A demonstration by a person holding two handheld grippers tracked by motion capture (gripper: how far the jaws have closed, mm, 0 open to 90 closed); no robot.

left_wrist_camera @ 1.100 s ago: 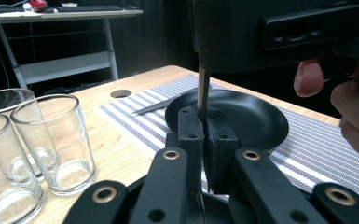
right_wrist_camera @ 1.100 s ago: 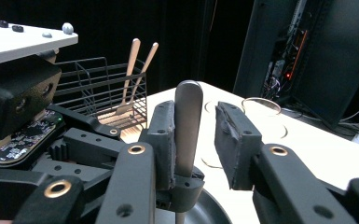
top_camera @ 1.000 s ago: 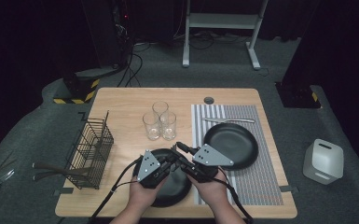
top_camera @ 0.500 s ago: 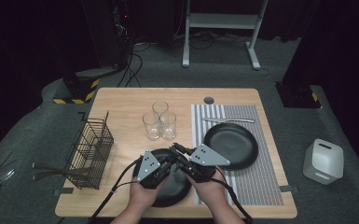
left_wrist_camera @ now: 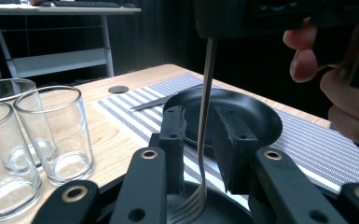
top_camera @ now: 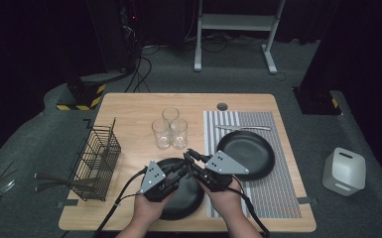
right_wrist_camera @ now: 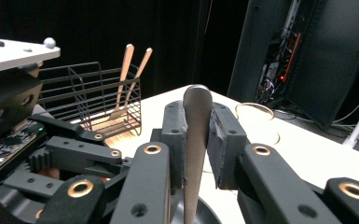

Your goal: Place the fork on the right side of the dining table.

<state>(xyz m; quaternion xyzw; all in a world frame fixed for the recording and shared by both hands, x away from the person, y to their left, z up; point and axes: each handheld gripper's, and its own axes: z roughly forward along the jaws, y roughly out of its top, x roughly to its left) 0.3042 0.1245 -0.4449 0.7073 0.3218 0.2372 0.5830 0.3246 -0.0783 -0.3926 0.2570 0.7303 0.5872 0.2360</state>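
A metal fork (left_wrist_camera: 206, 84) hangs upright, tines down, over the near black plate (top_camera: 186, 203). My right gripper (right_wrist_camera: 196, 135) is shut on the fork's handle (right_wrist_camera: 196, 107). In the left gripper view the fork's neck runs between the jaws of my left gripper (left_wrist_camera: 199, 123), which stands open with a small gap on each side. In the high view the left gripper (top_camera: 181, 171) and right gripper (top_camera: 189, 154) meet tip to tip above the near plate's far rim.
A second black plate (top_camera: 245, 153) lies on the striped mat (top_camera: 273, 198), with a knife (top_camera: 243, 128) behind it. Three glasses (top_camera: 170, 130) stand mid-table. A wire basket (top_camera: 96, 158) with wooden-handled utensils (right_wrist_camera: 126, 70) sits at the left.
Both hands have edged a little closer together over the near plate; the right gripper has shifted slightly left. The fork stays held.
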